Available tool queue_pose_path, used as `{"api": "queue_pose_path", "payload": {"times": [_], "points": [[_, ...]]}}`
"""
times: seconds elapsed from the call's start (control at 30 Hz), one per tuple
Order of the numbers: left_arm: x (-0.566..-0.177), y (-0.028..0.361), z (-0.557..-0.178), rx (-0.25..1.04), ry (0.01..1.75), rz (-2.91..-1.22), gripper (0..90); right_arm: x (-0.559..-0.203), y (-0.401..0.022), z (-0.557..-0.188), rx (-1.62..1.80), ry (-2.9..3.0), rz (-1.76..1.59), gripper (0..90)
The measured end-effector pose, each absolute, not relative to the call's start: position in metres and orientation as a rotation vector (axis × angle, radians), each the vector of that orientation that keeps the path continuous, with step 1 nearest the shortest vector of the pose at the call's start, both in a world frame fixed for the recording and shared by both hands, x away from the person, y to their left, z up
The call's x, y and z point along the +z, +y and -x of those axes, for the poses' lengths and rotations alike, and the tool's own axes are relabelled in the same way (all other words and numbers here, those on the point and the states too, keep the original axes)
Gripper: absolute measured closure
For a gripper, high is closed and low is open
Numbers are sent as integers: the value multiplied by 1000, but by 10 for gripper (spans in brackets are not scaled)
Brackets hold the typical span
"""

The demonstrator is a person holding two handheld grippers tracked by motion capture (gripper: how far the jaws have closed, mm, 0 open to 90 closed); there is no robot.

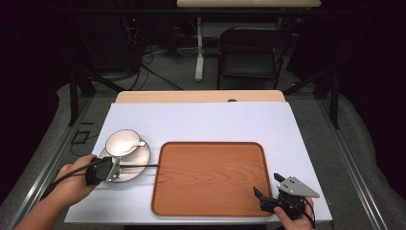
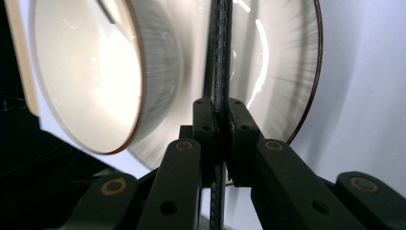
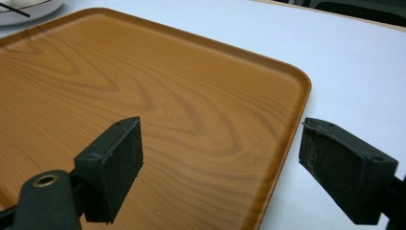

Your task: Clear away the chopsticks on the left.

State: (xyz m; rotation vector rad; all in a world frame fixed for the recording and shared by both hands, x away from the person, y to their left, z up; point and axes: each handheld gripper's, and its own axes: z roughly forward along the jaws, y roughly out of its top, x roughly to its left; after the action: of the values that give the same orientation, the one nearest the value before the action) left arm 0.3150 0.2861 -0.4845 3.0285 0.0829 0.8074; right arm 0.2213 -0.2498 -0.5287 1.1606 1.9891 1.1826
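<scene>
A white cup [image 1: 123, 143] with a white spoon [image 1: 135, 143] in it stands on a white saucer [image 1: 140, 165] at the table's left. My left gripper [image 1: 115, 168] sits at the saucer's near edge, shut on a thin black stick [image 1: 143, 166] that reaches right toward the wooden tray [image 1: 210, 177]. In the left gripper view the stick [image 2: 220, 48] runs up between the closed jaws [image 2: 221, 115], across the saucer [image 2: 282, 72] and beside the cup [image 2: 86, 76]. My right gripper [image 1: 266, 184] is open over the tray's near right corner [image 3: 143, 86], holding nothing [image 3: 220, 132].
A pale sheet [image 1: 201, 122] covers the table. A black chair [image 1: 251, 57] and a table leg [image 1: 198, 52] stand beyond the far edge. The saucer's rim with the stick [image 3: 16, 12] shows at the top left of the right gripper view.
</scene>
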Motion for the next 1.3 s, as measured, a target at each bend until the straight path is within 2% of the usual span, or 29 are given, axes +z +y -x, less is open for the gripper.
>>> {"api": "queue_pose_path", "payload": {"times": [0.3,0.43,0.57,0.6,0.63,0.67,0.7,0.73,0.83,0.97,1.07,1.1,1.13,1.2,1.3], "points": [[-464,286,-313,856,91,-3006,847,-529,-250,-222,1184,1988,-1168,148],[-457,285,-314,790,172,-2953,848,-529,-250,-222,1185,1988,-1170,148],[-453,284,-316,638,398,-2852,848,-529,-250,-222,1185,1988,-1171,148],[-453,284,-316,638,398,-2852,849,-529,-250,-222,1185,1988,-1171,148],[-451,284,-317,571,492,-2796,848,-529,-250,-222,1185,1988,-1172,148],[-451,284,-317,571,492,-2796,848,-529,-250,-222,1185,1988,-1172,148],[-449,282,-318,529,599,-2727,848,-529,-250,-222,1185,1987,-1172,148],[-449,282,-318,529,599,-2727,848,-529,-250,-222,1185,1987,-1172,148],[-444,278,-320,415,859,-2578,848,-529,-250,-222,1185,1988,-1173,148],[-439,272,-322,281,1091,-2398,848,-529,-250,-222,1185,1988,-1172,148],[-437,266,-326,20,1378,-2163,849,-529,-250,-222,1187,1988,-1172,148],[-437,266,-326,20,1378,-2163,849,-529,-250,-222,1187,1988,-1172,148],[-440,264,-329,-92,1444,-2053,849,-529,-250,-222,1187,1988,-1170,148],[-441,263,-330,-120,1471,-2012,850,-529,-250,-222,1188,1989,-1170,148],[-449,258,-332,-247,1545,-1856,850,-529,-250,-222,1189,1987,-1169,148]]}}
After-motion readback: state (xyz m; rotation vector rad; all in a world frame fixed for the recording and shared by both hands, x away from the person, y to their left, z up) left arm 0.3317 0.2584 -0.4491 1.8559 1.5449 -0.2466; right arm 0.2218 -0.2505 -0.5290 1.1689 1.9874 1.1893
